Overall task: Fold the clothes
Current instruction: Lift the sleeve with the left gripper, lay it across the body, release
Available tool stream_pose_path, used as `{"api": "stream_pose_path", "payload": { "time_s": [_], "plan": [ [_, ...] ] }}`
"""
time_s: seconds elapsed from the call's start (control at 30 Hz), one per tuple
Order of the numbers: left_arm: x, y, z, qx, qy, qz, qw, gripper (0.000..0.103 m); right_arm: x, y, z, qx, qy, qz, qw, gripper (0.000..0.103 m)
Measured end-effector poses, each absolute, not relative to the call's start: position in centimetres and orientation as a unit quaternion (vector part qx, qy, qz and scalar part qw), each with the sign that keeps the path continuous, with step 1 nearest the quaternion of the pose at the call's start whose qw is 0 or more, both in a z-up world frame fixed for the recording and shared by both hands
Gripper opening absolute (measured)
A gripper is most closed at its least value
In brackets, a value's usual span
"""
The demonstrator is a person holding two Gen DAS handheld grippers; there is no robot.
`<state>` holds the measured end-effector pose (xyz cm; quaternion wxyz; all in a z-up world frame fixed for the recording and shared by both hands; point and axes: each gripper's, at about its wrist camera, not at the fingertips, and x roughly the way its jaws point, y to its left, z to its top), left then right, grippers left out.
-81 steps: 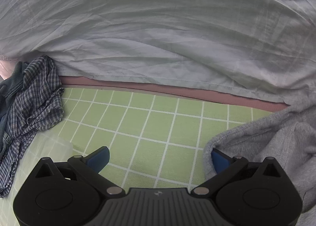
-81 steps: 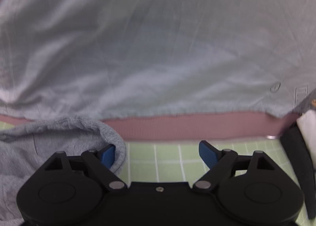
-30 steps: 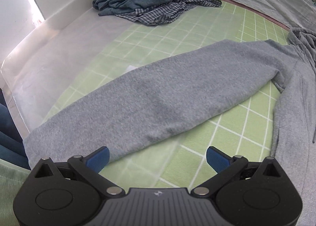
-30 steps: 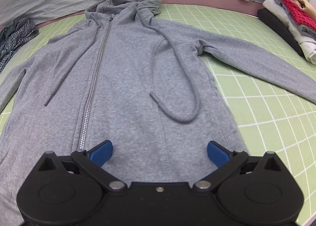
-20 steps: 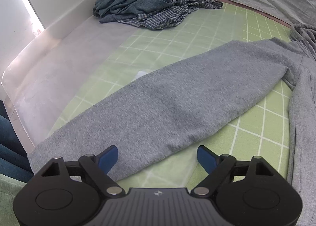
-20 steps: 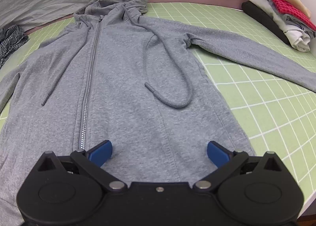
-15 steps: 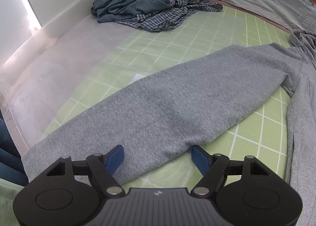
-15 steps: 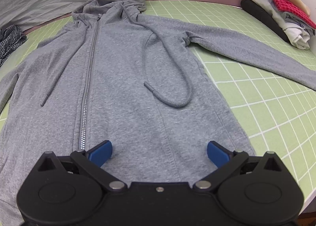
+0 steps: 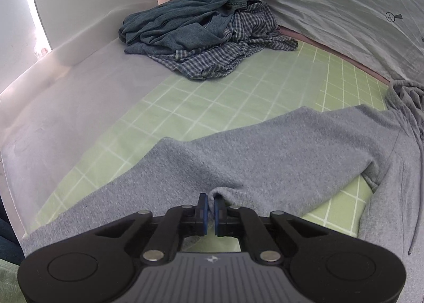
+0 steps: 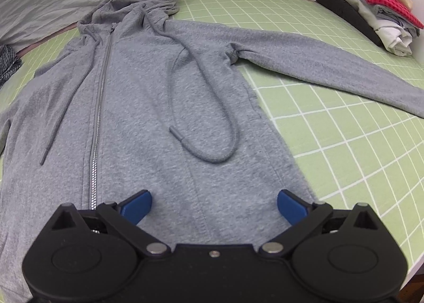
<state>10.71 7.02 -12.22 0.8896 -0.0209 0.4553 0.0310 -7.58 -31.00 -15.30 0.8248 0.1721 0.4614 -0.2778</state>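
Note:
A grey zip hoodie (image 10: 148,106) lies face up on the green grid mat (image 10: 344,159), hood toward the far side, drawstrings loose on its chest. Its one sleeve (image 9: 265,159) runs across the left wrist view. My left gripper (image 9: 209,206) is shut on the near edge of that sleeve, which puckers into a small fold between the blue pads. My right gripper (image 10: 213,206) stands open just above the hoodie's lower body, nothing between its fingers. The other sleeve (image 10: 331,72) stretches out to the right.
A crumpled pile of a teal garment and a checked shirt (image 9: 206,45) lies at the mat's far left. A stack of folded clothes (image 10: 371,3) sits at the far right. A pale sheet (image 9: 331,11) hangs behind. White surface (image 9: 53,122) borders the mat's left.
My left gripper's jaws went from wide open to shut on the sleeve's edge, and the sleeve has bunched up there. The right gripper stays open over the hoodie body.

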Motion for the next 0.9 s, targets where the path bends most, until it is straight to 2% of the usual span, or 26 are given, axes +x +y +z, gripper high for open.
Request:
{"api": "stream_pose_path", "payload": {
  "time_s": [0.27,0.33,0.37,0.4,0.43,0.5,0.57,0.67,0.9],
  "plan": [
    [12.1,-0.6,-7.7,-0.013,0.410,-0.127,0.903,0.006,-7.2,-32.8,-15.6,0.192,0.459,-0.295,0.816,0.103],
    [11.9,-2.3,-8.0,-0.011,0.410,-0.173,0.895,0.015,-6.8,-32.7,-15.7,0.185,0.463,-0.294,0.815,0.103],
    [11.8,-2.8,-8.5,-0.014,0.417,-0.184,0.890,0.029,-6.6,-32.6,-15.7,0.181,0.465,-0.294,0.815,0.103],
    [11.7,-2.8,-9.1,-0.018,0.430,-0.178,0.885,0.037,-6.5,-32.6,-15.7,0.178,0.467,-0.293,0.815,0.103],
    [11.5,-2.4,-9.6,-0.020,0.439,-0.170,0.882,0.049,-6.4,-32.5,-15.7,0.175,0.468,-0.293,0.816,0.103],
    [11.0,-0.8,-10.0,-0.033,0.444,-0.151,0.882,0.057,-6.4,-32.5,-15.7,0.173,0.467,-0.291,0.817,0.103],
    [10.4,1.4,-10.1,-0.048,0.442,-0.129,0.887,0.070,-6.5,-32.5,-15.8,0.173,0.465,-0.289,0.819,0.103],
    [9.8,4.3,-10.2,-0.064,0.439,-0.084,0.892,0.077,-6.7,-32.3,-15.8,0.169,0.462,-0.288,0.821,0.103],
    [8.6,8.7,-10.6,-0.089,0.448,-0.040,0.889,0.081,-6.8,-32.0,-16.0,0.165,0.455,-0.293,0.825,0.103]
  ]
}}
